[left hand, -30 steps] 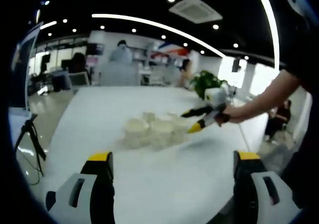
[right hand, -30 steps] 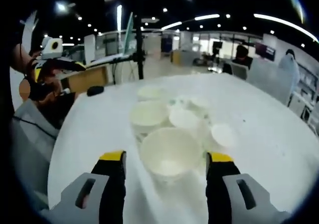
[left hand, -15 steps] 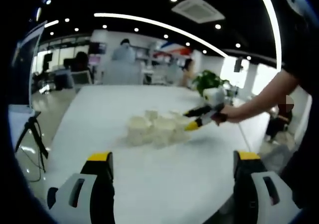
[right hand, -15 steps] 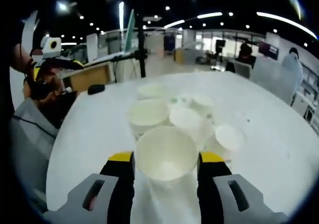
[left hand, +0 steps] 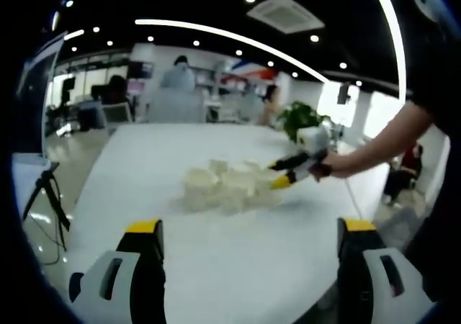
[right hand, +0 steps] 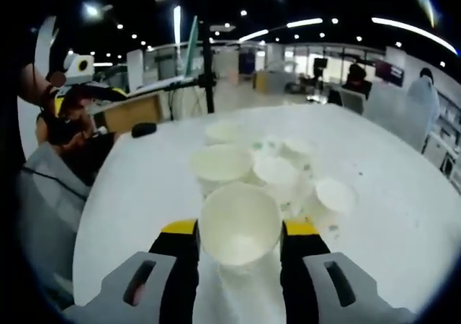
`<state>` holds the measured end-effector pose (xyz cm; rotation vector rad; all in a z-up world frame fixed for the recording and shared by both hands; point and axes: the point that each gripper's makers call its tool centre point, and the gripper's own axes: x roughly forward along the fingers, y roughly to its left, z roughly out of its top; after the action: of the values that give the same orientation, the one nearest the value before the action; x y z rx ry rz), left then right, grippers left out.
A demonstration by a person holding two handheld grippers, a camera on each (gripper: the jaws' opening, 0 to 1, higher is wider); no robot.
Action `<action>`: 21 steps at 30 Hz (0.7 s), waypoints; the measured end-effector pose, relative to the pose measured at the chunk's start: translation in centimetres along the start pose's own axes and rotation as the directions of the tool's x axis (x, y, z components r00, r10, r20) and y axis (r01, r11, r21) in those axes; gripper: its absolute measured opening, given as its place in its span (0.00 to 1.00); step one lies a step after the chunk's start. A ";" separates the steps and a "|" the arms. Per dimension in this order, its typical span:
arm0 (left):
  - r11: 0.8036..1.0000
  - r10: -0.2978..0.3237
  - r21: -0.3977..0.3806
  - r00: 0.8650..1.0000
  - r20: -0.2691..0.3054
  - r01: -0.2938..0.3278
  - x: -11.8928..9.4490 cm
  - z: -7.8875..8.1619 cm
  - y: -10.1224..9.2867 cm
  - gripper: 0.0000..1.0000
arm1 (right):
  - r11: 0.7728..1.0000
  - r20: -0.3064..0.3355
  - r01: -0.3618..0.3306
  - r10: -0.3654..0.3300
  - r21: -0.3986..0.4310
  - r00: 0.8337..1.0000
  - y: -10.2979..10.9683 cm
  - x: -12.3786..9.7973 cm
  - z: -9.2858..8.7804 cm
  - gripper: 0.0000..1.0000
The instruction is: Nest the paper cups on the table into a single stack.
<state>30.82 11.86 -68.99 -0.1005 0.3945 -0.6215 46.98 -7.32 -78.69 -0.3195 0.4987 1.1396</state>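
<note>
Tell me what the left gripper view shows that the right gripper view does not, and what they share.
Left gripper view alone: the left gripper with jaws wide apart over bare table, a potted plant, and the right gripper seen from the side at the cups.

Right gripper view alone: the right gripper closed on a cup, whose open mouth faces the camera, and a dark object near the table's far edge.

Both: the white table, the cluster of cups, and an office behind.
</note>
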 end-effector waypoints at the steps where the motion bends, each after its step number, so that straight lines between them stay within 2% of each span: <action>1: 1.000 0.000 -0.004 1.000 0.003 0.000 0.0 0.0 0.0 1.00 | 1.000 -0.001 0.004 -0.004 -0.004 1.000 0.0 -0.3 0.0 0.40; 9: 1.000 -0.008 0.015 1.000 -0.006 0.008 0.3 -0.5 -0.2 1.00 | 1.000 0.022 0.017 -0.017 0.002 1.000 0.5 -1.7 0.8 0.40; 21: 0.999 -0.021 0.045 0.999 -0.024 0.022 -0.1 -1.2 -0.3 1.00 | 0.999 0.102 0.013 -0.010 -0.029 0.995 3.1 -4.2 4.4 0.39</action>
<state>30.17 11.71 -70.02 -0.0543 0.4028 -0.6526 43.66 -7.21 -72.72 -0.2878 0.3896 1.1473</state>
